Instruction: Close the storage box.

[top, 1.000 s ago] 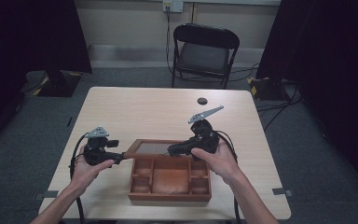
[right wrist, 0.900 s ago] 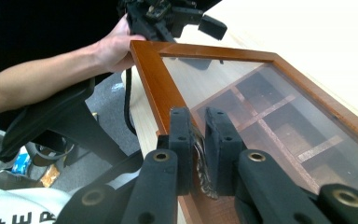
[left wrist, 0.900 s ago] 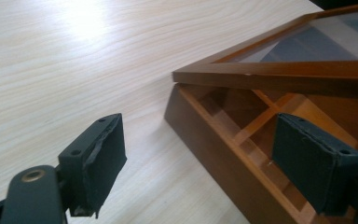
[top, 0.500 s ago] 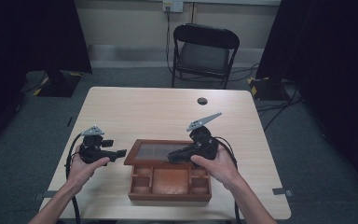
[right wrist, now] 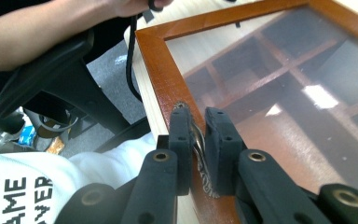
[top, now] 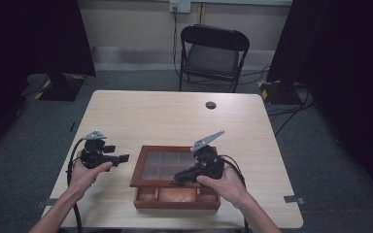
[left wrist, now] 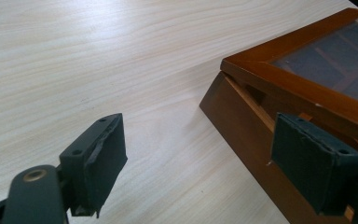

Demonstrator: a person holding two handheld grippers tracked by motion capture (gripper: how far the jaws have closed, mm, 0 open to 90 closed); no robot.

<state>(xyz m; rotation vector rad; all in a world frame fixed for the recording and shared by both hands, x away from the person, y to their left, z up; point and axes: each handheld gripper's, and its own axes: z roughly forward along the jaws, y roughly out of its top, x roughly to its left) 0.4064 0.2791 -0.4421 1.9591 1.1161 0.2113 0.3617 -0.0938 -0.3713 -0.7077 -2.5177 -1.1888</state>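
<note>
Up close, right claw (right wrist: 197, 154) pinches lid's metal latch (right wrist: 199, 142)

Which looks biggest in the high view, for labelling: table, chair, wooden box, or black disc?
1. Table
2. Chair, though it stands farther from the camera
3. Wooden box
4. Black disc

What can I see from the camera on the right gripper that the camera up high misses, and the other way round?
Right gripper view: the right gripper pinching a small metal clasp on the lid's front edge, with dividers behind the glass.

High view: the table, the chair, and the left gripper, off the box.

Both views: the wooden box with its glass lid partly raised.
</note>
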